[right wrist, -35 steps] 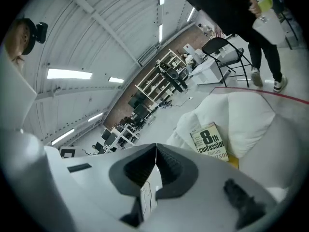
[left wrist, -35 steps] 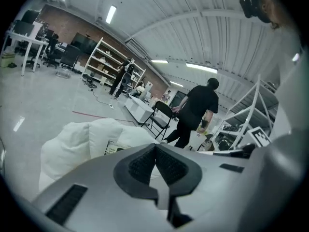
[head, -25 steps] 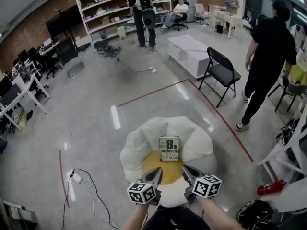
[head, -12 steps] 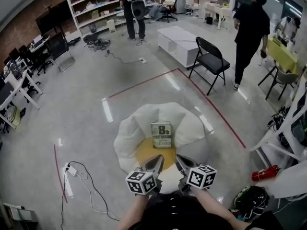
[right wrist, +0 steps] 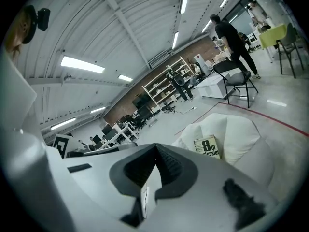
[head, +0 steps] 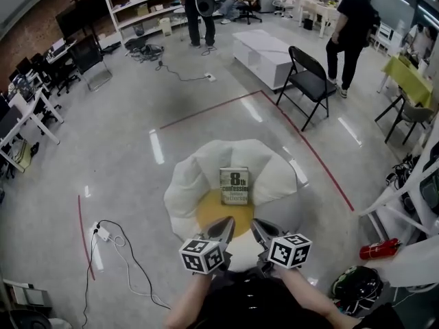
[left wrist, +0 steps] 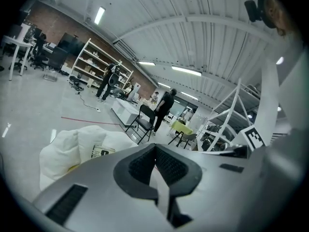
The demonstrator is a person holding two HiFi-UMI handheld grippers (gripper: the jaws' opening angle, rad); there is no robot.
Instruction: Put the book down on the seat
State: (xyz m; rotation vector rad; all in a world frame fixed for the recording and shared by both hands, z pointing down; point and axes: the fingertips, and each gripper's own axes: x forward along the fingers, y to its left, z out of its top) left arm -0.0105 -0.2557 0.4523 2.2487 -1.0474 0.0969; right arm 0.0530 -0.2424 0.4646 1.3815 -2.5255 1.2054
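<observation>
The book (head: 234, 186), with a large "8th" on its pale cover, lies on the white beanbag seat (head: 199, 177), leaning against the back cushion above the yellow middle. Nothing holds it. My left gripper (head: 225, 226) and right gripper (head: 256, 227) hover side by side at the seat's near edge, a short way below the book, both shut and empty. In the left gripper view the jaws (left wrist: 155, 149) meet, with the book (left wrist: 102, 152) low at left on the seat (left wrist: 67, 146). In the right gripper view the jaws (right wrist: 155, 150) meet too, and the book (right wrist: 208, 147) lies to their right.
A black folding chair (head: 312, 82) and a low white table (head: 266, 55) stand beyond the seat. Red tape lines (head: 309, 153) cross the floor. A power strip with cables (head: 104, 235) lies at left, a red object (head: 381, 249) at right. People stand at the back.
The view has shifted slightly; the person in black has walked farther away at the back right. The book stays on the seat and both grippers keep their place, shut.
</observation>
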